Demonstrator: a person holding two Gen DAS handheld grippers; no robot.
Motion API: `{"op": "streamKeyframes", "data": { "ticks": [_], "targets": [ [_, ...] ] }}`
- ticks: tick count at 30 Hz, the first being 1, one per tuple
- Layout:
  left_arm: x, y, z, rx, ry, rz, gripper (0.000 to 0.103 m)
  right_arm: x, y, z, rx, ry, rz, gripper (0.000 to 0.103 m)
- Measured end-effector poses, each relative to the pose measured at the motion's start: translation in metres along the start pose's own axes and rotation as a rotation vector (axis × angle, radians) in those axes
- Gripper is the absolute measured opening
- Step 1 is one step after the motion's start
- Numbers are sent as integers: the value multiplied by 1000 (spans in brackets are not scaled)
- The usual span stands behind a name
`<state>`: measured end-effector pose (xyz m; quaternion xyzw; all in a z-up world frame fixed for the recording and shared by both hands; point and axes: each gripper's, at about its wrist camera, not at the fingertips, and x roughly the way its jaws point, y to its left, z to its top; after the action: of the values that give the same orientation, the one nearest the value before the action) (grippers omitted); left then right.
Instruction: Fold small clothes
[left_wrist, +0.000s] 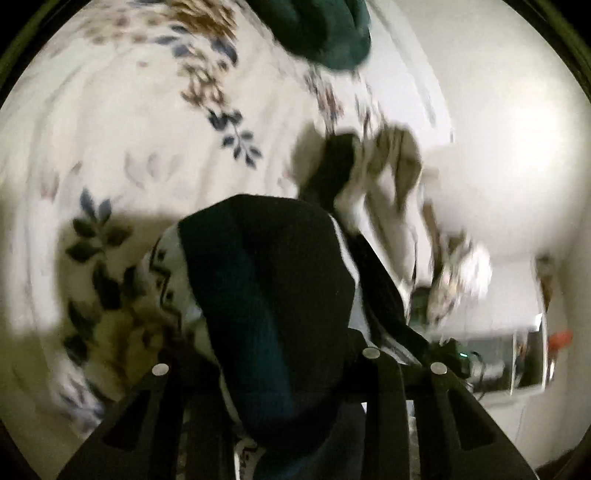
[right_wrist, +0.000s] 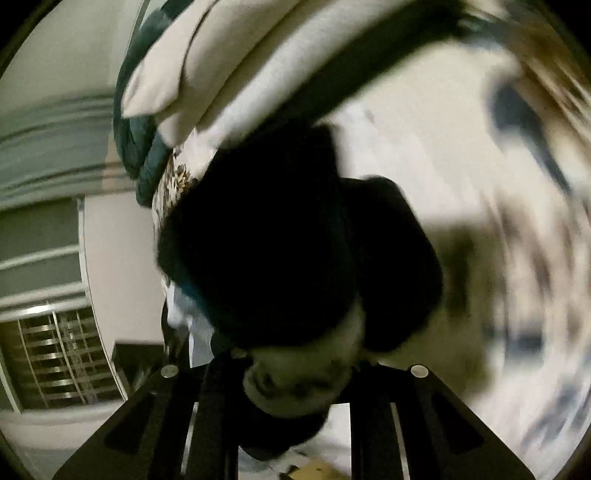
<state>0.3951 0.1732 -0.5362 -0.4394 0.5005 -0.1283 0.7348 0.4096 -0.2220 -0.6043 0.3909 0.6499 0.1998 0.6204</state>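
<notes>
A dark garment (left_wrist: 269, 280) with a white stripe and a white patterned edge hangs bunched above the floral bedsheet (left_wrist: 110, 110). My left gripper (left_wrist: 266, 369) is shut on it, the cloth packed between its black fingers (left_wrist: 384, 398). In the right wrist view the same kind of dark garment (right_wrist: 273, 236) fills the middle, with a pale patterned part at its lower edge. My right gripper (right_wrist: 291, 373) is shut on that cloth, which is squeezed between its fingers (right_wrist: 218, 406). Both views are blurred.
A dark green cloth (left_wrist: 325, 33) lies on the bed at the top. Cream bedding (right_wrist: 221, 74) and a teal quilt (right_wrist: 140, 155) lie at the bed's far edge. A barred window (right_wrist: 55, 350) is at the left. White wall (left_wrist: 517, 147) lies to the right.
</notes>
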Motion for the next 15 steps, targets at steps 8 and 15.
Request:
{"op": "streamKeyframes", "data": {
  "ticks": [8, 15],
  "targets": [
    [35, 42, -46, 52, 178, 202, 53, -3, -95, -118, 269, 3, -110, 43],
    [-21, 20, -60, 45, 7, 299, 63, -68, -94, -115, 137, -45, -285, 74]
  ]
}}
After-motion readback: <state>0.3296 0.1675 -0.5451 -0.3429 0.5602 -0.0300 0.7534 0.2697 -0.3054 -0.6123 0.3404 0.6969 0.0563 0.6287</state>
